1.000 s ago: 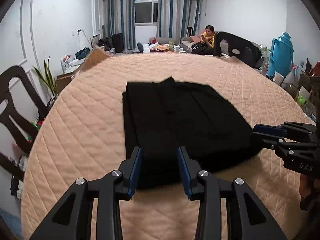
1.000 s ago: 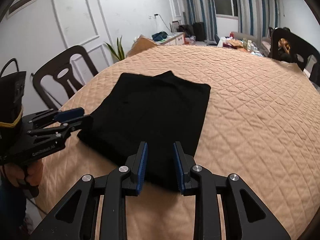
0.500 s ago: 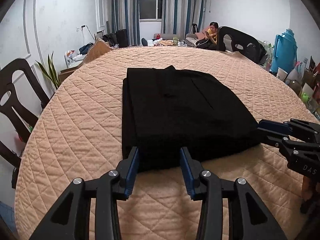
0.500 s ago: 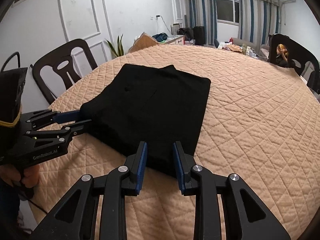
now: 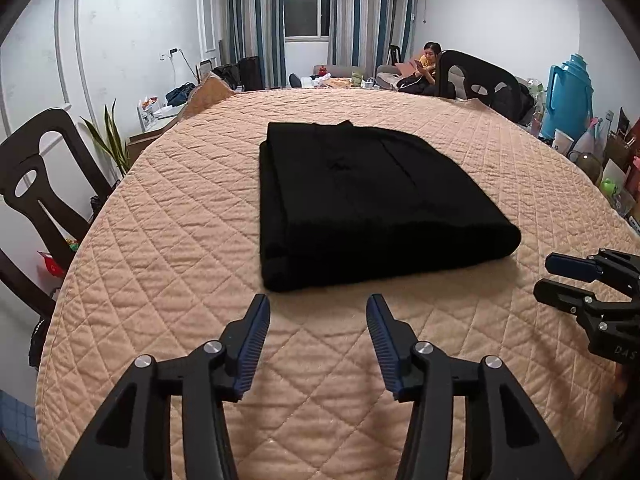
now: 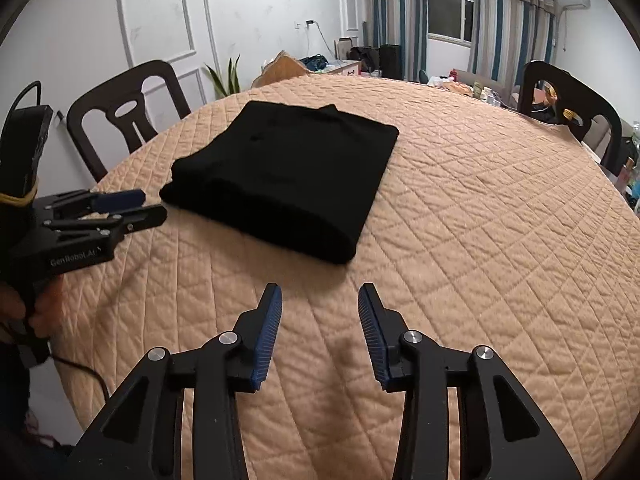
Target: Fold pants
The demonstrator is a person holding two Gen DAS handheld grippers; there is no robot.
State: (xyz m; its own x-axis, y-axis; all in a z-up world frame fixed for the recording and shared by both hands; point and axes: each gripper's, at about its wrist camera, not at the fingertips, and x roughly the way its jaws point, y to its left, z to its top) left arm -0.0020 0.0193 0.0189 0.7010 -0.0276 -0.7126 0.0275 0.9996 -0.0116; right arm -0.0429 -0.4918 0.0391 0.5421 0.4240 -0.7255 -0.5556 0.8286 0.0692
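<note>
Pants (image 5: pixel 360 204), black and folded into a thick rectangular stack, are being shown lying flat on the peach quilted cover (image 5: pixel 168 240) of the round bench, toward its middle. The left gripper (image 5: pixel 318 312) is being held above bare quilt just short of the stack's near folded edge, its jaws spread wide and pinching nothing. In the right wrist view, the right gripper (image 6: pixel 320 300) is likewise being held over bare quilt near the stack's near corner, its jaws spread apart and empty. The blue ribbed pads (image 6: pixel 268 332) are being seen clear of the fabric. Each gripper is being caught at the edge of the other's view: the right one (image 5: pixel 560 276) beside the stack's right corner, the left one (image 6: pixel 132 208) just beside the stack's left corner, neither touching the cloth. Dark wooden chairs (image 6: pixel 124 120) are being shown around the bench, and a blue thermos jug (image 5: pixel 570 96) is standing at the far right.
</note>
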